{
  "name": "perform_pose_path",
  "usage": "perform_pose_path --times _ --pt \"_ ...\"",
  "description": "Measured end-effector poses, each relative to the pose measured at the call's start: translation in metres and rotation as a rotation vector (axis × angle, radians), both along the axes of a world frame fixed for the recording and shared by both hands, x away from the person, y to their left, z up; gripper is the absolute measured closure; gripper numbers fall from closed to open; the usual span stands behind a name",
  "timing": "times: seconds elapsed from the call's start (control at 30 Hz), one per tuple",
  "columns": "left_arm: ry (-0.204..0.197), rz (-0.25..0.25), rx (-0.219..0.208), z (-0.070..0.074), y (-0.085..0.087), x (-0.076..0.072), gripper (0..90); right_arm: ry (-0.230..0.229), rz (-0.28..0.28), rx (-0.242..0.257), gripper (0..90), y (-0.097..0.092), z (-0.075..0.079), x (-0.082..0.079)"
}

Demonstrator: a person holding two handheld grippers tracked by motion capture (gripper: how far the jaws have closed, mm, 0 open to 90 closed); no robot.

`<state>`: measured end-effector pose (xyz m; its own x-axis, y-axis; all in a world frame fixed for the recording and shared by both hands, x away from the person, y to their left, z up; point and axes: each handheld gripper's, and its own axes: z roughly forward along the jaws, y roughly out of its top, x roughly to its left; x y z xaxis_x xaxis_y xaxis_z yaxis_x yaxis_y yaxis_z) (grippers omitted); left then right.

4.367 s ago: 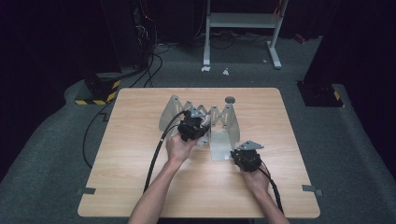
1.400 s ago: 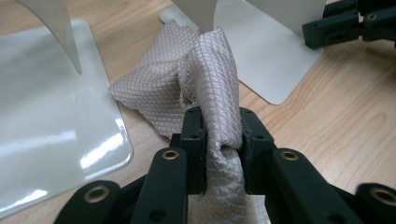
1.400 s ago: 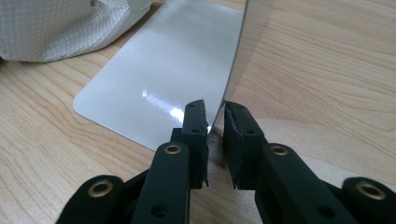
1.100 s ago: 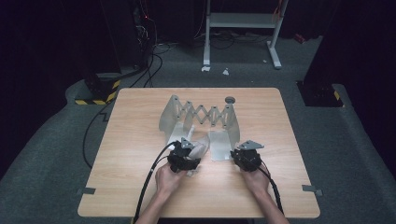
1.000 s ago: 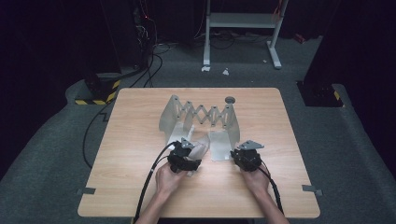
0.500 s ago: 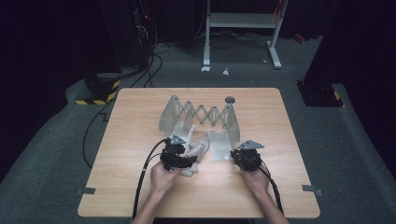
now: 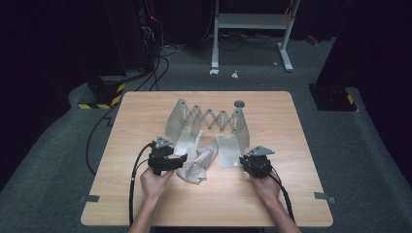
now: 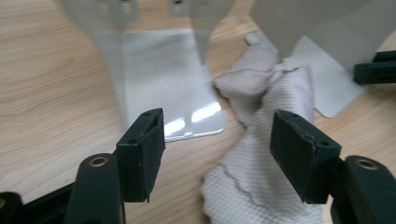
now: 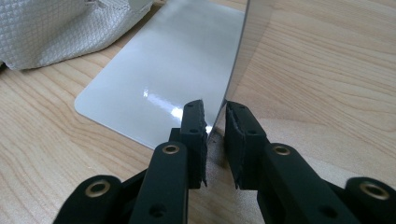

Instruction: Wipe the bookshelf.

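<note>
A crumpled white cloth [image 7: 197, 165] [image 8: 252, 186] [image 9: 56, 32] lies on the table between the two bent plates of a metal scissor rack [image 7: 214, 118]. My left gripper [image 7: 183, 161] [image 8: 217, 140] sits just left of the cloth, open, with one end of the cloth and the left plate [image 8: 159, 70] lying beyond its jaws. My right gripper [image 7: 245, 158] [image 9: 215, 121] straddles the near corner of the right plate [image 7: 228, 150] [image 9: 173, 60]. Its jaws stand narrowly apart on either side of the plate's upright wall, and a slit shows beside the left pad.
A small round grey knob [image 7: 239, 103] sits on the wooden table [image 7: 145, 204] behind the rack. Cables trail from both grippers toward the near edge. Dark floor, a cable bundle and a metal stand lie beyond the table.
My left gripper has drawn back to the left, away from the middle of the cloth. The right gripper and the rack have kept still.
</note>
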<state>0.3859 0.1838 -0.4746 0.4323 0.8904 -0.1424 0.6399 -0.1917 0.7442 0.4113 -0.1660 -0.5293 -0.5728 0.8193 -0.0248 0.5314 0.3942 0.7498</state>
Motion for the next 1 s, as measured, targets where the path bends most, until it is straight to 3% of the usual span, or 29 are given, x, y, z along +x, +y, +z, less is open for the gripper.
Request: perform_pose_path --times 0.1,0.17,0.3,0.4,0.47,0.6,0.83,1.0 --pt "0.013 0.021 -0.007 -0.003 0.01 0.002 35.8 0.006 -0.001 0.007 77.7 0.0 0.0 0.0" --pt "0.01 0.046 0.017 -0.006 0.014 0.005 36.7 0.003 0.001 0.003 77.6 0.0 0.0 0.0" --pt "0.011 0.082 0.023 -0.014 0.021 0.015 39.7 0.007 0.0 0.008 77.5 -0.001 0.0 0.0" --pt "0.008 0.094 0.016 -0.022 0.024 0.024 44.0 0.003 0.001 0.003 77.3 0.0 0.0 0.0" --pt "0.009 0.095 0.043 -0.028 0.025 0.03 46.1 0.002 0.002 0.003 77.2 0.0 0.0 0.0" --pt "0.018 0.113 0.055 -0.037 0.025 0.038 49.0 0.002 0.002 0.003 77.2 0.0 0.0 0.0" --pt "-0.018 0.114 0.03 -0.046 0.024 0.046 55.9 0.006 0.001 0.007 77.2 0.0 0.0 0.0" --pt "-0.008 0.12 0.017 -0.051 0.023 0.051 58.4 0.004 0.002 0.005 77.2 0.0 0.0 0.0"
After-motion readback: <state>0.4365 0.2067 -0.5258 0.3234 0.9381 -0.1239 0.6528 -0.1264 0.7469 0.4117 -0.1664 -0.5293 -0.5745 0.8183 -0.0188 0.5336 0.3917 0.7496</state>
